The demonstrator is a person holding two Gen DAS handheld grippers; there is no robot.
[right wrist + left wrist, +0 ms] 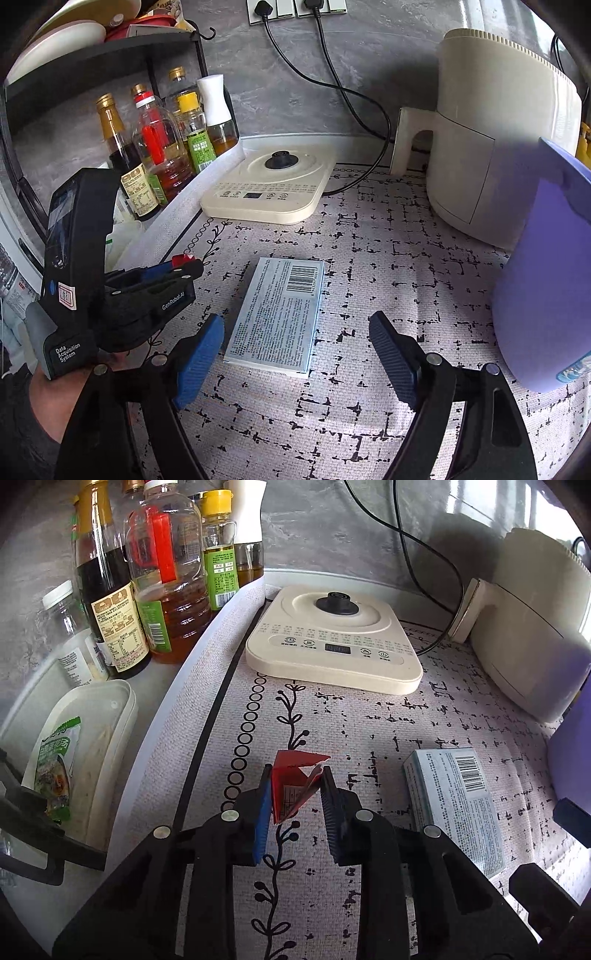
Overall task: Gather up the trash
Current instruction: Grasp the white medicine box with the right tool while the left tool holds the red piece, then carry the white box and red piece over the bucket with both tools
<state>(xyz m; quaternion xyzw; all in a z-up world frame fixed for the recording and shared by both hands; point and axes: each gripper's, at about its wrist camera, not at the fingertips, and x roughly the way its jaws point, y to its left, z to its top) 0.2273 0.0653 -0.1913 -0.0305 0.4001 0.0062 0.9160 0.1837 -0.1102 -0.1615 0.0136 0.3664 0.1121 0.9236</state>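
Observation:
A crumpled red paper wrapper point(291, 784) sits between the fingers of my left gripper point(295, 775), which is shut on it just above the patterned mat point(369, 731). In the right wrist view the left gripper point(192, 264) shows at the left with the red wrapper point(183, 259) at its tips. A flat pale blue box point(277, 314) with a barcode lies on the mat; it also shows in the left wrist view point(456, 805). My right gripper point(295, 339) is open and empty, its fingers either side of the box's near end and above it.
A cream kettle base point(332, 642) stands at the back of the mat. A white air fryer point(498, 140) is at the right with a purple bin point(539, 277) in front. Sauce and oil bottles point(162, 572) crowd the left. A white container point(96, 746) holds a green packet.

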